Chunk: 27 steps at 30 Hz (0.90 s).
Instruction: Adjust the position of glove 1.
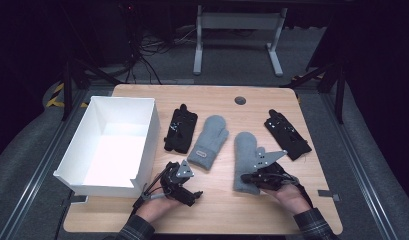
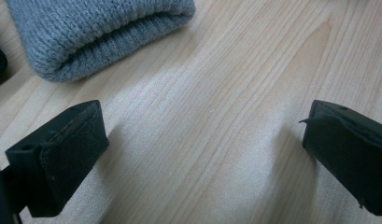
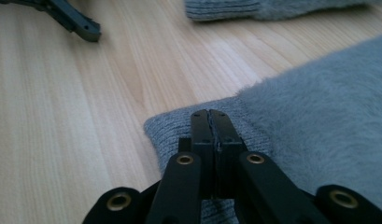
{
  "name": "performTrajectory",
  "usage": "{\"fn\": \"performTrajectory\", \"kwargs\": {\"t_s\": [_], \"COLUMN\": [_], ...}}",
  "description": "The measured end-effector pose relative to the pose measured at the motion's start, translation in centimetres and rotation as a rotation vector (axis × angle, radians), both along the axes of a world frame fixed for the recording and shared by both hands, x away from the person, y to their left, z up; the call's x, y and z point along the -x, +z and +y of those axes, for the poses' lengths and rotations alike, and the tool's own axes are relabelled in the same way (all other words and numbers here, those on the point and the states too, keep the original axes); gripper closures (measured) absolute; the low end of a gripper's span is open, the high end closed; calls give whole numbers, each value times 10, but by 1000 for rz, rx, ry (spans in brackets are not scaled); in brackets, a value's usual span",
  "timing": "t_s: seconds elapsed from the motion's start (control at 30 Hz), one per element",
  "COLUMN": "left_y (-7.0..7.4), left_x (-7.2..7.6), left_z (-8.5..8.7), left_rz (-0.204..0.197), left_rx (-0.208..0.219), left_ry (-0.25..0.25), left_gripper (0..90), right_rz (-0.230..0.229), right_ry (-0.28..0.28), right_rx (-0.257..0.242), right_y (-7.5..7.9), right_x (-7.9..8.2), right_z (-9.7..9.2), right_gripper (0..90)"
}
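A: Right gripper [image 3: 211,122]?
B: Jaws pressed together over cuff of grey mitten [image 3: 319,135], lying on counter [image 3: 62,116].
A: Left gripper [image 2: 202,140]?
B: Jaws wide, other mitten [image 2: 95,32] just beyond.

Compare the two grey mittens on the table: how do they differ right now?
The right mitten has its cuff pinched by the shut right gripper; the left mitten lies free, with the open left gripper apart from it. The left mitten shows a small label on its cuff; the right one shows none. Both are grey and lie flat.
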<state>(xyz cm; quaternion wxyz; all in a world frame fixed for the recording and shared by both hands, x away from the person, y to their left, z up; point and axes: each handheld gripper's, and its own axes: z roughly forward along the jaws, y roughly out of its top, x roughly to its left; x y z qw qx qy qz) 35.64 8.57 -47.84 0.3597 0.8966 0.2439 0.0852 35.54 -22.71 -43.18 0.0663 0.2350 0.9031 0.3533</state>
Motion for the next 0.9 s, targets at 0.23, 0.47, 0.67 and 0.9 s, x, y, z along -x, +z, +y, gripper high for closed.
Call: {"fn": "performTrajectory", "kwargs": {"t_s": [0.23, 0.47, 0.67, 0.9], "left_y": [0, 0, 0, 0], "left_x": [0, 0, 0, 0], "left_z": [0, 0, 0, 0], "left_rz": [0, 0, 0, 0], "left_rx": [0, 0, 0, 0], "left_ry": [0, 0, 0, 0], "left_gripper": [2, 2, 2, 2], "right_rz": [1, -1, -35, -64], "right_ry": [52, 99, 37, -135], "right_rx": [-2, -16, -52, -42], "right_y": [-1, -1, 8, 6], "right_x": [7, 11, -1, -46], "right_z": [16, 31, 12, -28], "right_gripper": [900, 900, 900, 900]}}
